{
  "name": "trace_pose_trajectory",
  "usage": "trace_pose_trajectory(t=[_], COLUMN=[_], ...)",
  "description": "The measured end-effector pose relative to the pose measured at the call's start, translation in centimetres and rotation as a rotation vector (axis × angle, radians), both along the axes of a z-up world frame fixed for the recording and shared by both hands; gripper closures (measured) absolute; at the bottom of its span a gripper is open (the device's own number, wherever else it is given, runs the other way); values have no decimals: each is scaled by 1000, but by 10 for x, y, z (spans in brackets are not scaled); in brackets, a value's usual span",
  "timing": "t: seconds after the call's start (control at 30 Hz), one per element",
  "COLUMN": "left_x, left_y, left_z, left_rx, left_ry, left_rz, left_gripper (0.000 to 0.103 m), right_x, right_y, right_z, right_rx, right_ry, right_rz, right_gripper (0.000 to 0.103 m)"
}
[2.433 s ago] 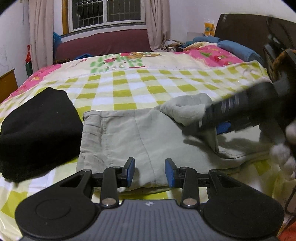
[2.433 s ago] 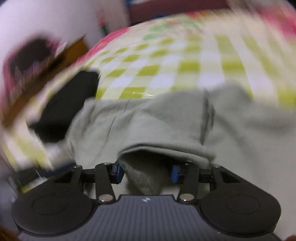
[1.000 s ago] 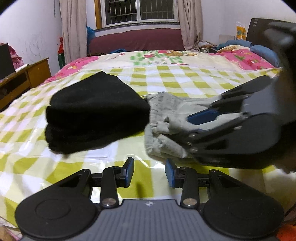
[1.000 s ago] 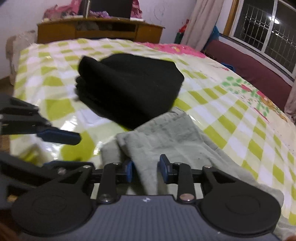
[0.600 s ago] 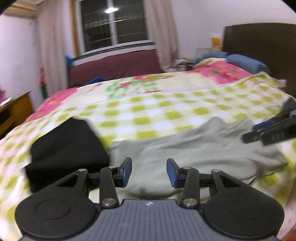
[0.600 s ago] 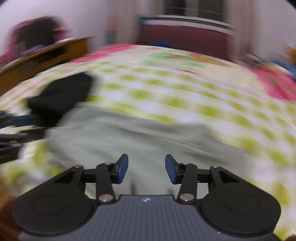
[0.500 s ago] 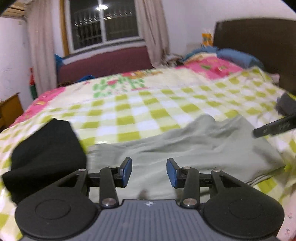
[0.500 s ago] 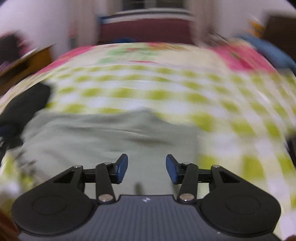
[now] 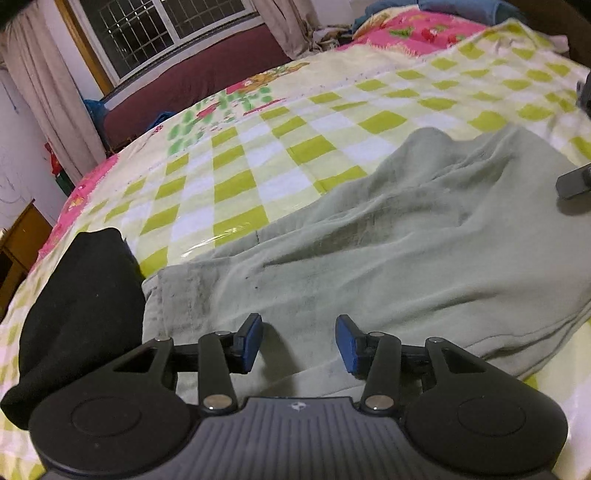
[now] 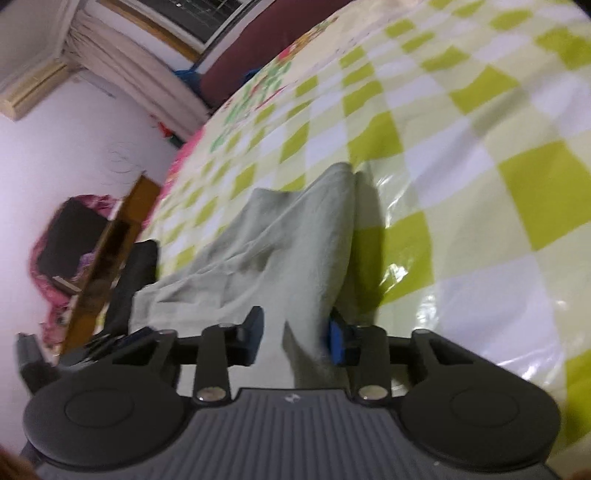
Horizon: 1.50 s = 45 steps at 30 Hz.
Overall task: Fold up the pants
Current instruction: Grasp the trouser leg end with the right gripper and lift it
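Pale grey-green pants (image 9: 388, 243) lie folded across the checked bed sheet, waistband at the left. My left gripper (image 9: 299, 341) is open, just above the near edge of the pants by the waistband, holding nothing. In the right wrist view the pants (image 10: 280, 243) stretch away from the camera. My right gripper (image 10: 293, 338) is open at their right end, with a raised fold of cloth between its jaws. The right gripper's finger (image 9: 574, 182) shows at the right edge of the left wrist view.
A folded black garment (image 9: 81, 310) lies right beside the waistband on the left, also in the right wrist view (image 10: 136, 273). The yellow-green checked sheet (image 9: 258, 173) covers the bed. A wooden cabinet (image 10: 107, 258) stands beyond the left bed edge. Pillows (image 9: 443, 22) lie far right.
The right gripper let go of the folded-over cloth and swung to the pants' right end. The left gripper moved in low over the waistband edge. The pants now lie spread lengthwise.
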<state>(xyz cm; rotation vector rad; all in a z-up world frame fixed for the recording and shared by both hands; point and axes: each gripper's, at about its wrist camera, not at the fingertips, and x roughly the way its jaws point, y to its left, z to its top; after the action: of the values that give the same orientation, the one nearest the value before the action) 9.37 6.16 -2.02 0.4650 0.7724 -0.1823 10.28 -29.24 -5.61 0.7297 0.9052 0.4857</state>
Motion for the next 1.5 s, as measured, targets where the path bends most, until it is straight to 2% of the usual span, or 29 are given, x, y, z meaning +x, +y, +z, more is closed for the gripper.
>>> trace_pose_trajectory(t=[0.03, 0.1, 0.17, 0.23, 0.37, 0.43, 0.63, 0.77, 0.97, 1.03, 1.1, 1.27, 1.37, 1.5], left_x=[4, 12, 16, 16, -2, -10, -29, -28, -31, -35, -37, -36, -37, -38], left_y=[-3, -10, -16, -24, -56, -79, -137, -130, -111, -111, -111, -103, -98, -95], left_z=[-1, -1, -2, 0, 1, -2, -1, 2, 4, 0, -4, -6, -8, -8], left_rx=[10, 29, 58, 61, 54, 24, -3, -20, -79, -78, -78, -140, -167, -190], left_ry=[0, 1, 13, 30, 46, 58, 34, 46, 23, 6, -14, -30, -37, -44], left_rz=[2, 2, 6, 2, -101, -151, -302, -269, -199, -200, -201, -187, -189, -195], left_gripper=[45, 45, 45, 45, 44, 44, 44, 42, 42, 42, 42, 42, 42, 42], right_x=[7, 18, 23, 16, -9, -25, -64, -71, -59, -59, -60, -66, -55, -28], right_y=[5, 14, 10, -5, -48, -74, -138, -142, -136, -135, -135, -118, -105, -78], right_z=[-4, -10, -11, -7, -7, -5, 12, 21, 1, -1, 8, 62, 90, 114], right_rx=[9, 22, 52, 71, 53, 50, -38, -90, -87, -102, -100, -167, -154, -259], right_ry=[11, 20, 44, 41, 59, 67, 78, 77, 103, 122, 142, 77, 62, 34], right_rz=[6, -7, -29, -63, -143, -203, -374, -389, -380, -388, -402, -378, -377, -318], right_gripper=[68, 95, 97, 98, 98, 98, 98, 97, 86, 88, 95, 96, 96, 96])
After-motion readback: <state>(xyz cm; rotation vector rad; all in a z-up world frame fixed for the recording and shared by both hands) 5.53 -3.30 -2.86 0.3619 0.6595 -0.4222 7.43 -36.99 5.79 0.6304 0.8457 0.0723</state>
